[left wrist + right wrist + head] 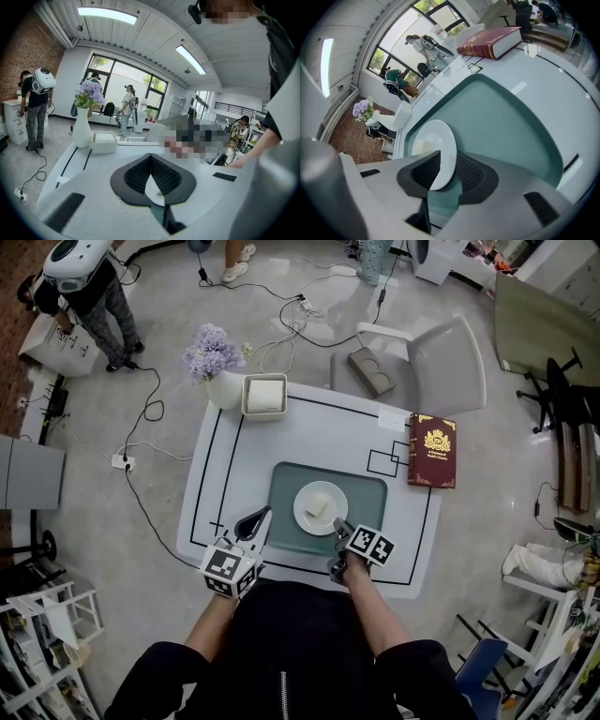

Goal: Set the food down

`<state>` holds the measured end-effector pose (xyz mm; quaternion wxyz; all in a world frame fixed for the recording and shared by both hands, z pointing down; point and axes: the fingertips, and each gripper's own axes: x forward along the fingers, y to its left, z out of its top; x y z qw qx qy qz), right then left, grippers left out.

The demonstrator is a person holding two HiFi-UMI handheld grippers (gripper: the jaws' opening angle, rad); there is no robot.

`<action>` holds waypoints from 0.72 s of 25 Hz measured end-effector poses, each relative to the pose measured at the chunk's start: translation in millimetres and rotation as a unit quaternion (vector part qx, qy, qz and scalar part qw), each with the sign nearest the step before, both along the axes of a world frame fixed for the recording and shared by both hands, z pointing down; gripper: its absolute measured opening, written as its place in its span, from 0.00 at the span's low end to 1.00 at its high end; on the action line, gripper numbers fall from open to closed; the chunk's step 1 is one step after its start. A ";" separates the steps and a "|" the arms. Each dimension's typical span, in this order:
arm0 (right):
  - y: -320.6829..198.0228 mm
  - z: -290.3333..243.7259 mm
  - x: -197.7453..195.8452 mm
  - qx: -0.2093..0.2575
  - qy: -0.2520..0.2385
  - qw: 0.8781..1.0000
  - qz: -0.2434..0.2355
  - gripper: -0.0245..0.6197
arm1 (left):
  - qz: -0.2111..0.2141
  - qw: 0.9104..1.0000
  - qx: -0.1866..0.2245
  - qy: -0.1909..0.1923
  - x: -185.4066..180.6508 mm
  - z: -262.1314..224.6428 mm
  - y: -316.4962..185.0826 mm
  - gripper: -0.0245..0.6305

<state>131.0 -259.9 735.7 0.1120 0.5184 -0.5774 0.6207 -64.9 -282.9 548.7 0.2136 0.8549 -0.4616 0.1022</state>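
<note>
A white plate [309,496] with a pale piece of food [321,508] is over the middle of a teal mat [286,486] on the white table [319,427]. My right gripper [339,526] is at the plate's near rim. In the right gripper view the plate [440,140] rim runs between the jaws and my right gripper [443,166] is shut on it, with the food [422,147] behind the left jaw. I cannot tell whether the plate touches the mat [501,117]. My left gripper [262,517] hovers by the mat's near left corner. In its own view my left gripper [151,157] is shut on nothing.
A red book [432,451] lies at the table's right edge. At the far left corner stand a white box [265,395] and a vase of purple flowers [216,367]. A grey chair [441,362] is behind the table. Cables cross the floor, and a person [89,292] stands far left.
</note>
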 end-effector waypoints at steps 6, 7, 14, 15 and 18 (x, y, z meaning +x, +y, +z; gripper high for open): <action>0.7 -16.7 15.8 0.051 0.067 0.995 -0.045 0.19 | 0.012 1.000 0.001 -0.002 10.3 -2.5 4.4 0.04; 0.7 -23.2 17.5 0.066 0.080 0.993 -0.056 0.19 | 0.015 1.000 0.001 -0.002 12.3 -2.8 5.3 0.04; -7.7 -101.5 10.5 0.224 0.127 0.959 -0.121 0.13 | 0.040 0.999 0.005 -0.003 34.3 -4.9 9.1 0.04; -8.2 -117.0 7.2 0.252 0.139 0.948 -0.134 0.11 | 0.045 0.999 0.007 -0.003 38.4 -6.1 9.5 0.04; -6.8 -163.6 -0.8 0.327 0.171 0.916 -0.159 0.08 | 0.059 0.998 0.011 -0.003 50.4 -11.3 11.0 0.04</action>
